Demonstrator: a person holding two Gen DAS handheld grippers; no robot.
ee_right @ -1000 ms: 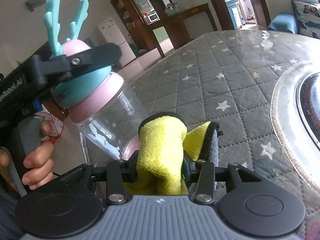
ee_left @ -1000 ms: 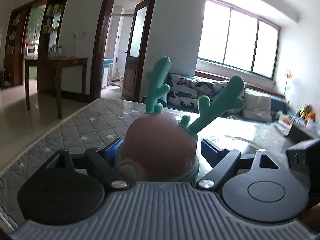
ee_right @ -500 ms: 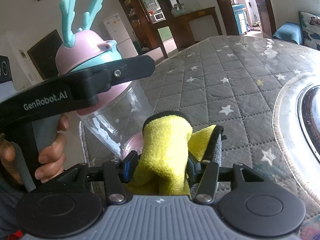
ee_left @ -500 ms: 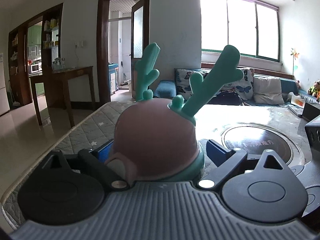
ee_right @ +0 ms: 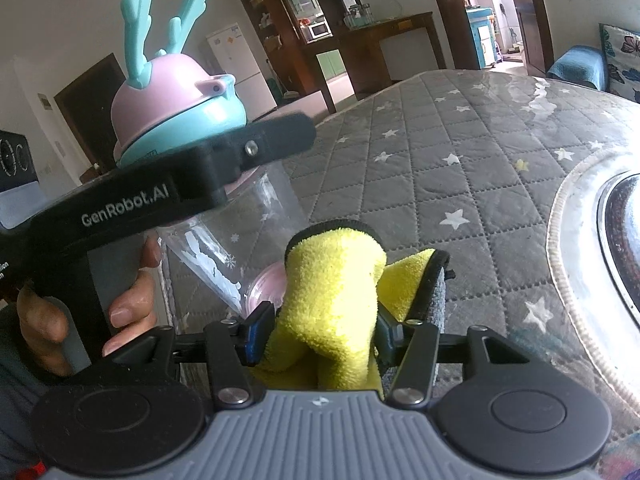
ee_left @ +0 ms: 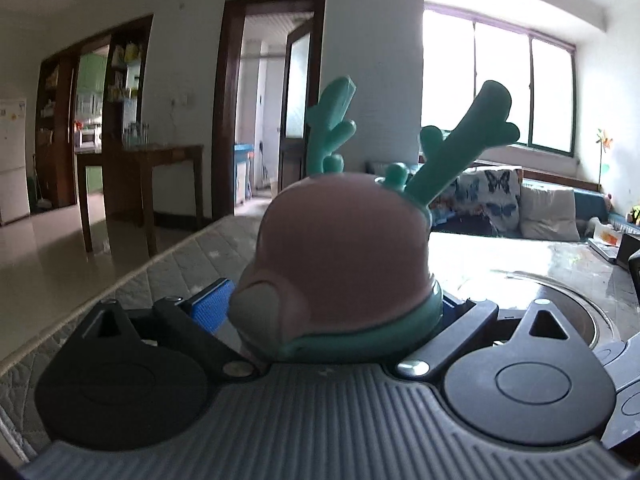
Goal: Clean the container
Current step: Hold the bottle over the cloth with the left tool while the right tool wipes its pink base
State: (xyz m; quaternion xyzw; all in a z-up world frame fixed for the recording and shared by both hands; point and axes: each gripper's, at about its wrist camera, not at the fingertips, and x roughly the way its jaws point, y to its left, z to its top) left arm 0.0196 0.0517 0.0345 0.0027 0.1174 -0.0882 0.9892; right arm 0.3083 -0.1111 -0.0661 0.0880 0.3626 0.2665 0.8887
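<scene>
Gripping a folded yellow cloth (ee_right: 332,280), the right gripper (ee_right: 325,326) sits nearest in its own view, its blue pads (ee_right: 256,330) pressed in on the fabric from both sides, with a grey, black-edged layer of the cloth sticking out on the right. Just beyond the cloth's left edge is the container, a clear bottle (ee_right: 224,236) with white prints and a pink base, leaning in this view with its base down near the table. A pink dome lid (ee_right: 168,88) on a teal ring, topped by two teal antlers (ee_right: 160,28), caps it. The left gripper (ee_left: 334,308) brackets the bottle just under that lid with its jaws spread wide; in its own view a sliver of gap shows between the left blue pad (ee_left: 212,304) and the lid, so the pads do not look pressed on. A person's hand (ee_right: 80,312) grips its handle at the lower left. Under everything lies a grey quilted table cover (ee_right: 460,140) dotted with white stars, under a glossy clear sheet, with a round dark inset (ee_right: 624,232) at the right. Farther off are a wooden side table (ee_right: 396,36), a white fridge (ee_right: 236,60), an open doorway (ee_left: 272,100), a sofa with butterfly cushions (ee_left: 500,200) and a bright window (ee_left: 500,80).
</scene>
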